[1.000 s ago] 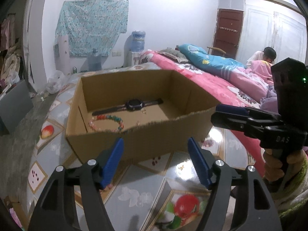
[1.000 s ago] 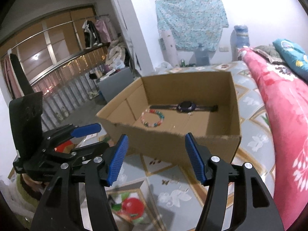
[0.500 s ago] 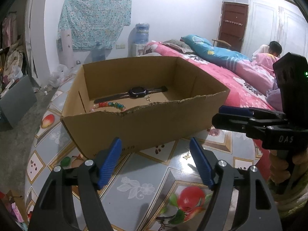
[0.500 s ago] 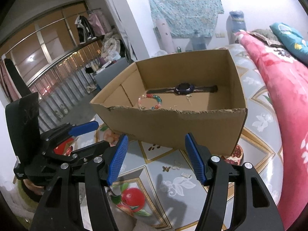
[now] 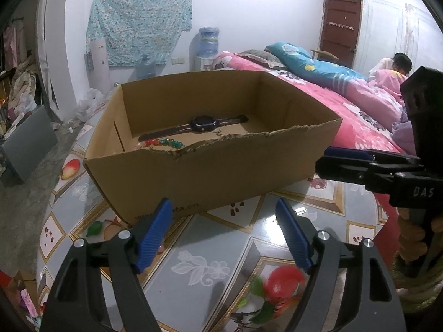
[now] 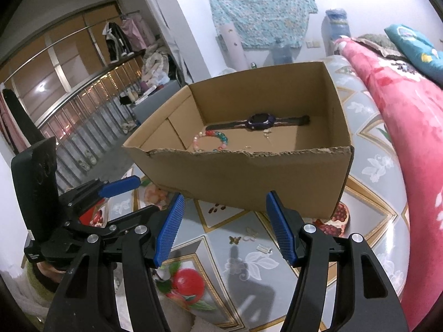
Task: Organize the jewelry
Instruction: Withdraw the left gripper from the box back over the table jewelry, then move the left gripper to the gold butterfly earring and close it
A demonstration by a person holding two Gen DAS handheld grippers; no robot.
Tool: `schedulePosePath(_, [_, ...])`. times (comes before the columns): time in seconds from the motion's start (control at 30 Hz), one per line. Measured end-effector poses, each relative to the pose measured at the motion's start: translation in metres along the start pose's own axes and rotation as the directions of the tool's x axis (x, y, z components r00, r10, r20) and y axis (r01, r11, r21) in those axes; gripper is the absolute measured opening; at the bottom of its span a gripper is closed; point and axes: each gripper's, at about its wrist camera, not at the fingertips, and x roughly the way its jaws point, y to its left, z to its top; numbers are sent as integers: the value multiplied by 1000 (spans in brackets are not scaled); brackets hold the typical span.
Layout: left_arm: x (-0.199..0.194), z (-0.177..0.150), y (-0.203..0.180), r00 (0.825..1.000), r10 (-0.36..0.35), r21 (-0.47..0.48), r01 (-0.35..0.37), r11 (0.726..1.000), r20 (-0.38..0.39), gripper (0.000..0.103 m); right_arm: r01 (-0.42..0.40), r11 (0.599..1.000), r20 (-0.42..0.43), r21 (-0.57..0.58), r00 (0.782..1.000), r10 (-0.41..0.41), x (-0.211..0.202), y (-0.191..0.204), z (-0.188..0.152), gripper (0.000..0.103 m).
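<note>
An open cardboard box (image 5: 221, 177) (image 6: 249, 182) stands on a patterned table. Inside lie a dark wristwatch (image 5: 203, 124) (image 6: 259, 120), a colourful bead bracelet (image 5: 163, 142) (image 6: 211, 141) and a small gold piece (image 6: 266, 134). My left gripper (image 5: 224, 232) is open and empty, in front of the box's near wall. My right gripper (image 6: 224, 228) is open and empty, also in front of the box; it shows at the right in the left wrist view (image 5: 343, 157). A small gold butterfly piece (image 6: 234, 239) and a small silver piece (image 6: 263, 248) lie on the table between the right fingers.
The glossy fruit-patterned tablecloth (image 5: 210, 262) covers the table. A bed with a pink blanket (image 5: 346, 110) runs along the right, a person (image 5: 401, 61) beyond it. A grey case (image 5: 27, 144) and clutter sit left. A metal railing (image 6: 83, 116) stands at left.
Both grippers have drawn back and lower from the box, so its near wall now hides more of the contents. Both stay open and empty.
</note>
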Motion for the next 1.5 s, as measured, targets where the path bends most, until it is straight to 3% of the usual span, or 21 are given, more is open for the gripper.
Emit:
schedulePosePath(0.23, [4, -5, -2, 1000, 9, 12, -9, 1000, -10, 77, 15, 1000, -4, -6, 1000, -15, -9, -10, -8, 59])
schedulePosePath(0.4, [9, -15, -10, 1000, 2, 45, -1, 999, -25, 77, 23, 1000, -53, -17, 998, -24, -8, -17, -27, 58])
schedulePosePath(0.7, [24, -30, -36, 998, -52, 171, 59, 984, -41, 76, 40, 999, -130, -4, 991, -40, 4, -21, -53, 38])
schedulePosePath(0.83, [35, -29, -50, 995, -81, 214, 92, 973, -58, 66, 49, 999, -145, 4, 988, -48, 10, -23, -59, 35])
schedulePosePath(0.9, [42, -29, -54, 993, -90, 218, 105, 970, -80, 56, 59, 998, -145, 4, 988, -58, 11, -24, -61, 34])
schedulePosePath(1.2, [71, -28, -59, 975, -131, 178, 163, 970, -180, 28, 85, 996, -140, 8, 987, -83, 9, -31, -66, 31])
schedulePosePath(1.5, [78, -24, -62, 978, -111, 207, 147, 967, -176, 20, 91, 996, -130, -1, 987, -90, 9, -33, -64, 31])
